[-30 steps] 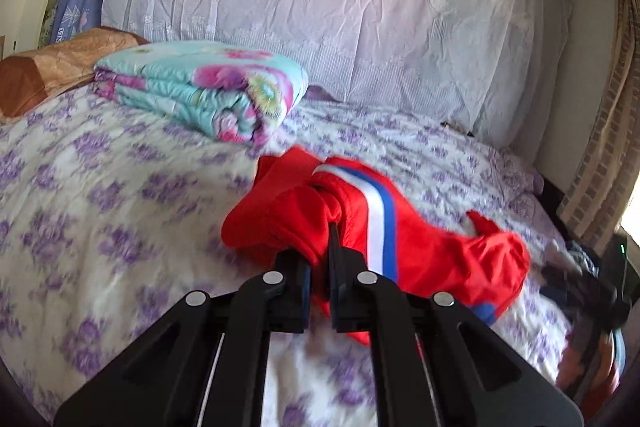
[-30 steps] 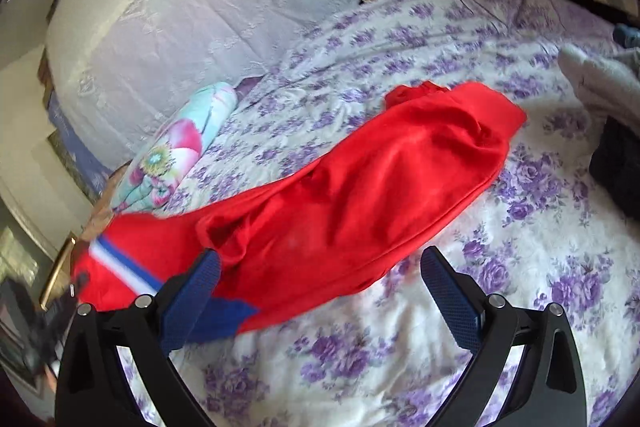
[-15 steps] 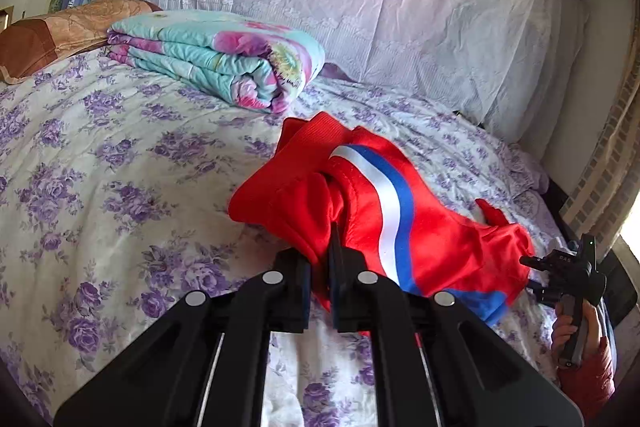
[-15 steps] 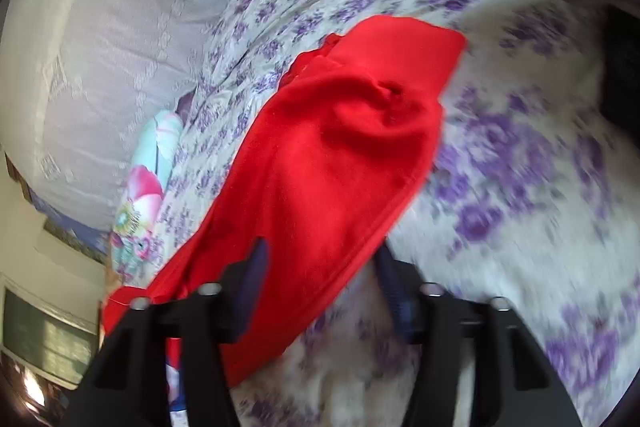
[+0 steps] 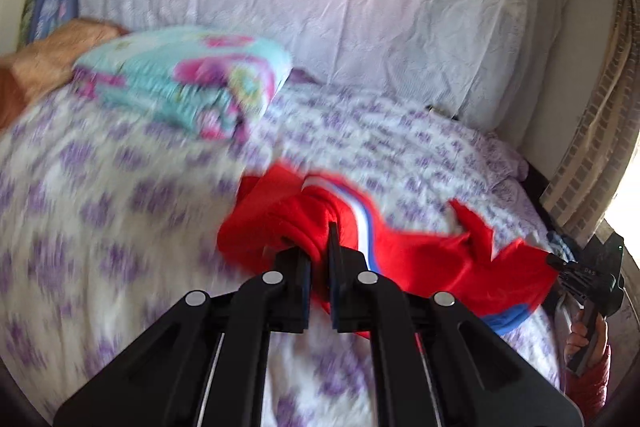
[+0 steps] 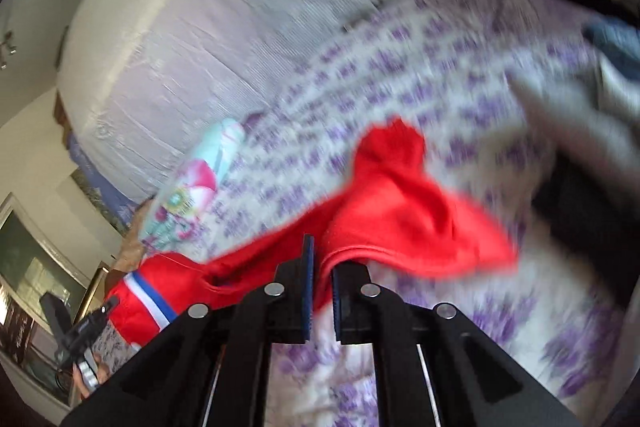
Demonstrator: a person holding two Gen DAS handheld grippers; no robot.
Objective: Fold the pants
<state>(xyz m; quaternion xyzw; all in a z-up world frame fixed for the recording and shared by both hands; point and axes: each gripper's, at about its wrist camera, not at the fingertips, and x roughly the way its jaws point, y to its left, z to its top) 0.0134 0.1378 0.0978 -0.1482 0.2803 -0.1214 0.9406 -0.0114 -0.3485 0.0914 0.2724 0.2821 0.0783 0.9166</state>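
The red pants are pinched between the left gripper fingers, below the folded blanket on the bed. The right gripper fingers, just closed, are pinched on the other end.

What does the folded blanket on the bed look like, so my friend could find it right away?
Start at the big bed with the purple-flowered sheet and look toward the white-covered headboard. Just in front of it lies the folded blanket, beside an orange-brown pillow. It is the only turquoise thing there, with big pink flowers, unlike the red pants nearer the camera.
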